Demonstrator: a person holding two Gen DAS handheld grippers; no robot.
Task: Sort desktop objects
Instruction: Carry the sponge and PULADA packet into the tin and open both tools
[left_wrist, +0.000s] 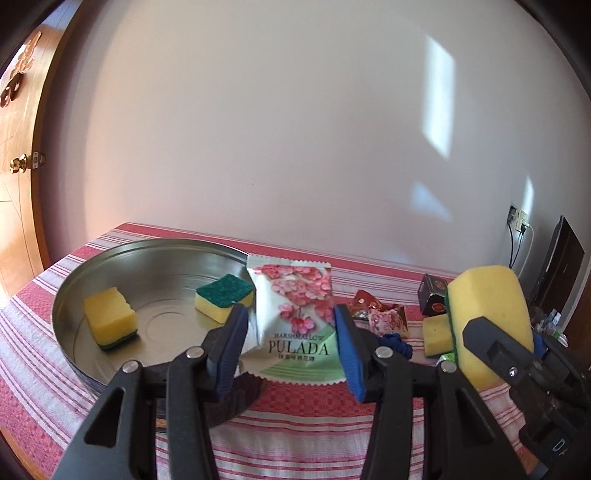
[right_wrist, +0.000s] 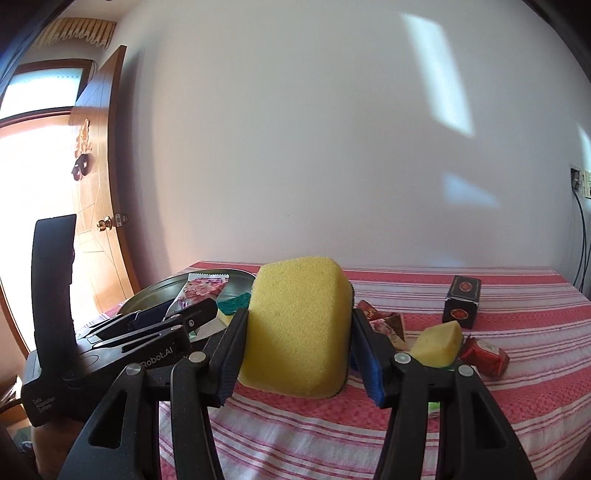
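Both grippers loaded, carrying toward the round tin at the table's left end.

Left wrist view: your left gripper (left_wrist: 291, 345) is clamped on the marshmallow packet (left_wrist: 291, 310), pads pressing both its side edges, held up off the striped tablecloth (left_wrist: 295, 435). The round tin (left_wrist: 70, 295) sits by the table's left edge with two sponge pieces (left_wrist: 110, 319) already inside; judging by that, sponges go there, so keep the packet clear of the rim. Right wrist view: your right gripper (right_wrist: 295, 350) squeezes the big yellow sponge (right_wrist: 295, 328) between its pads, lifted, with a black box (right_wrist: 463, 301) and red wrappers (right_wrist: 484, 356) lying toward the right edge. Carry the sponge level over the tin before letting go.
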